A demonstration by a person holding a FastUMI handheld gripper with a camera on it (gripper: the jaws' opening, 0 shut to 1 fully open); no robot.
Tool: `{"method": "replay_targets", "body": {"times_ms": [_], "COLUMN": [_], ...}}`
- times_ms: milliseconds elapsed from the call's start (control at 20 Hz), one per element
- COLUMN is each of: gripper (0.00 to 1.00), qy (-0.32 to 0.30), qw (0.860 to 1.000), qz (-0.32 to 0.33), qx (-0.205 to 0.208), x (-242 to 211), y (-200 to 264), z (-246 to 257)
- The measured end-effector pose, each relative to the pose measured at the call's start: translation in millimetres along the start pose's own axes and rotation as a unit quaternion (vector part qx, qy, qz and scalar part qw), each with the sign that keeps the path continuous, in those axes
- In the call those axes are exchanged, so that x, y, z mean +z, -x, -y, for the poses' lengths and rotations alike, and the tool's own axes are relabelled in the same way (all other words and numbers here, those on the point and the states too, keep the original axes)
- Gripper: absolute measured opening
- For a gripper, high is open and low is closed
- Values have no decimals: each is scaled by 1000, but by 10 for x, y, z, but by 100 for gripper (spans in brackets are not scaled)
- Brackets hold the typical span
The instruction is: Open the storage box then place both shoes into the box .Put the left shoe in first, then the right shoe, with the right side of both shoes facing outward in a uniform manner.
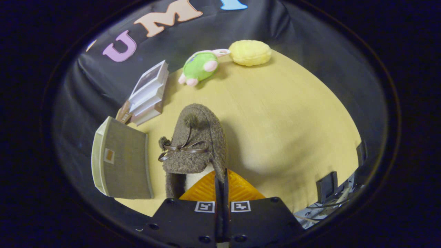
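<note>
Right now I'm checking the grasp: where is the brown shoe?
In the gripper view, the brown fuzzy shoe hangs off the closed claw, pinched by its heel rim, above the table, with the storage box at its left.

A shoe (194, 144) of curly grey-brown fleece, with a cream lining, matching pompoms and a glossy brown ribbon bow, rests on a pale yellow wood-grain table (293, 131). The storage box (120, 162) is taupe fabric with cream edges and a small tan label patch. Beyond lie white stacked boxes (149, 92), a lime-green plush toy (200, 67) with pink limbs, and a pale yellow plush cushion (250, 52).
</note>
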State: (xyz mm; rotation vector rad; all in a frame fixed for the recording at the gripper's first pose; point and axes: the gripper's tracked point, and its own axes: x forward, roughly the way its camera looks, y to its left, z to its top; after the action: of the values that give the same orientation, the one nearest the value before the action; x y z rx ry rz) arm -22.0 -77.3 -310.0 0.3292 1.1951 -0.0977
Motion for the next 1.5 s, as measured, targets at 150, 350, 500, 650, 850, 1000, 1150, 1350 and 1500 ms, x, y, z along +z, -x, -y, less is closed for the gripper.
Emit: {"method": "replay_targets", "body": {"times_ms": [150,350,500,650,850,1000,1150,1350,1500], "gripper": [4,4,4,4,4,4,4,4,4], "qy": [2,17,30,39,59,70,77,84,87], "qw": [1000,999,998,996,992,988,987,990,994], "qz": [12,27,30,37,50,58,50,30,21], "qx": [18,37,51,70,102,126,132,107,69], "x": [87,176,186,205,194,188,80,-123,-271], "y": [164,315,343,424,567,696,593,283,77], "z": [-393,-913,-1312,-1721,-2296,-2703,-2974,-3096,-3021]}}
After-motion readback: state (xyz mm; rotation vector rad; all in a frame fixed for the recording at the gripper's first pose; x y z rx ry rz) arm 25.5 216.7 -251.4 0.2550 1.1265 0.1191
